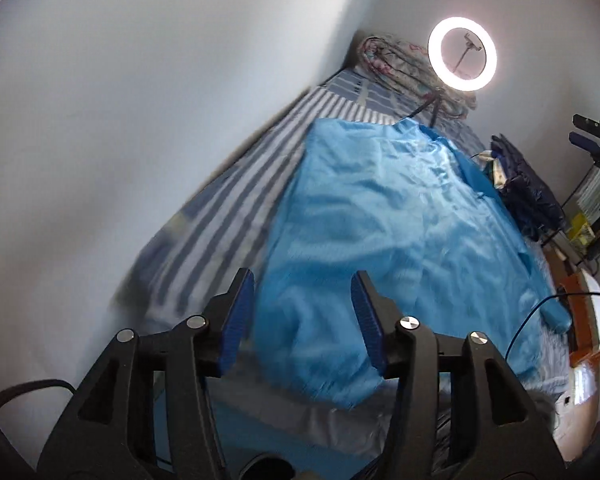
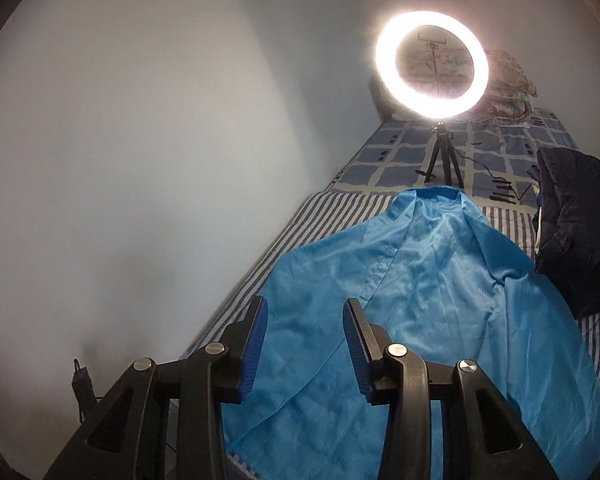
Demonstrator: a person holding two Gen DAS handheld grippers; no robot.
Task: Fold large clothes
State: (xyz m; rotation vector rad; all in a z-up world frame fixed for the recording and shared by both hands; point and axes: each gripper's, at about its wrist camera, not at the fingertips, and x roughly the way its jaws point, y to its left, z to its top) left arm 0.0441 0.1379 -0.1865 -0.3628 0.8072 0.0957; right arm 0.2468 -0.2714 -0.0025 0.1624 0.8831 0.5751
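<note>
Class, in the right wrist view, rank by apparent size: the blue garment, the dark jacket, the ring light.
1. blue garment, by far the largest.
2. dark jacket.
3. ring light.
The jacket and the light look close in size, and the jacket is cut off at the edge, so their order is unsure.

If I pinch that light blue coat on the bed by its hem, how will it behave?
The thin light blue fabric coat looks floppy: it lies creased and will likely drape. Its slight sheen suggests it may slip. Probably light, given how flat it lies on the striped bedsheet.
</note>
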